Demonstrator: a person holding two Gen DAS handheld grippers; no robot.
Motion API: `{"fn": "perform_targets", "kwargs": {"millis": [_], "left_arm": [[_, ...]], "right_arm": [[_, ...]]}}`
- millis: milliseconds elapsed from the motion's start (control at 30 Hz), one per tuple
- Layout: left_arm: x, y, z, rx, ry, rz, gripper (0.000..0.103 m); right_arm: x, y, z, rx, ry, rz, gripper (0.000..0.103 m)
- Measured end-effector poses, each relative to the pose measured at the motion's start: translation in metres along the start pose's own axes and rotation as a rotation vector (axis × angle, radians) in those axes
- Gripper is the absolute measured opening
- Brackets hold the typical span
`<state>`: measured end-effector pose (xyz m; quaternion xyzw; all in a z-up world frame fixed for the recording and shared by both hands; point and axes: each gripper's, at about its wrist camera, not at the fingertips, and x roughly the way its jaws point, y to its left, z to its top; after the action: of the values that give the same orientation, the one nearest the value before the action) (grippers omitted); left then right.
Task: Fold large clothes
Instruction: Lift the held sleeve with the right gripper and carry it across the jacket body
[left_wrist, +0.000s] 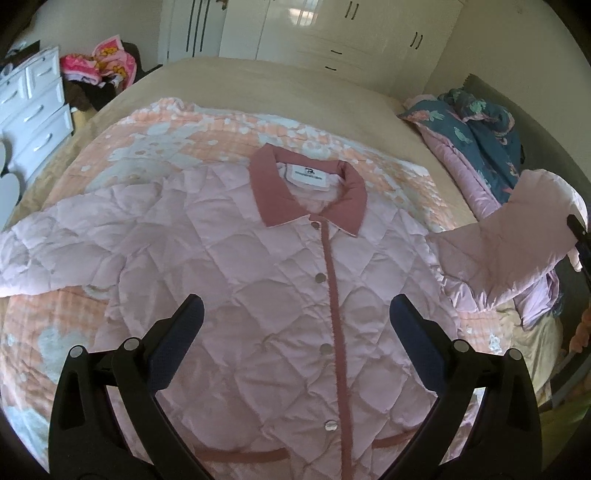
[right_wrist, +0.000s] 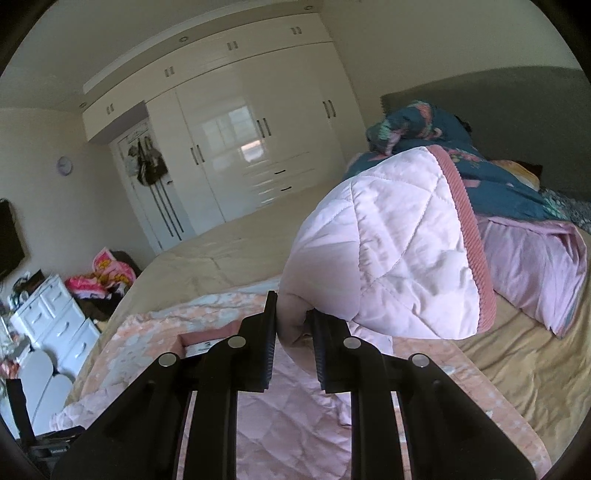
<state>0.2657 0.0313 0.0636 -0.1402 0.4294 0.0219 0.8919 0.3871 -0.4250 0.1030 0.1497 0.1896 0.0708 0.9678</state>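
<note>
Between our right gripper (right_wrist: 291, 325) jaws the sleeve (right_wrist: 388, 251) of the pink jacket (left_wrist: 258, 280) is pinched and lifted at 3 o'clock. Our left gripper (left_wrist: 295, 317) hovers spread over the jacket front, which lies flat on the bed (left_wrist: 295, 85). We think the slippery padded sleeve may slide out, or pull the body crooked.
</note>
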Motion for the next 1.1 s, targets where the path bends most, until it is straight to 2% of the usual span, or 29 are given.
{"fn": "perform_targets", "kwargs": {"millis": [333, 433, 1100], "left_arm": [[-0.012, 0.031, 0.006, -0.026, -0.020, 0.003, 0.094], [-0.015, 0.040, 0.008, -0.047, -0.022, -0.020, 0.094], [-0.003, 0.105, 0.009, -0.173, -0.021, -0.023, 0.094]], "right_arm": [[0.012, 0.061, -0.003, -0.067, 0.027, 0.045, 0.017], [0.016, 0.073, -0.006, -0.092, 0.037, 0.060, 0.017], [0.075, 0.156, -0.065, -0.184, 0.142, 0.166, 0.017]]}}
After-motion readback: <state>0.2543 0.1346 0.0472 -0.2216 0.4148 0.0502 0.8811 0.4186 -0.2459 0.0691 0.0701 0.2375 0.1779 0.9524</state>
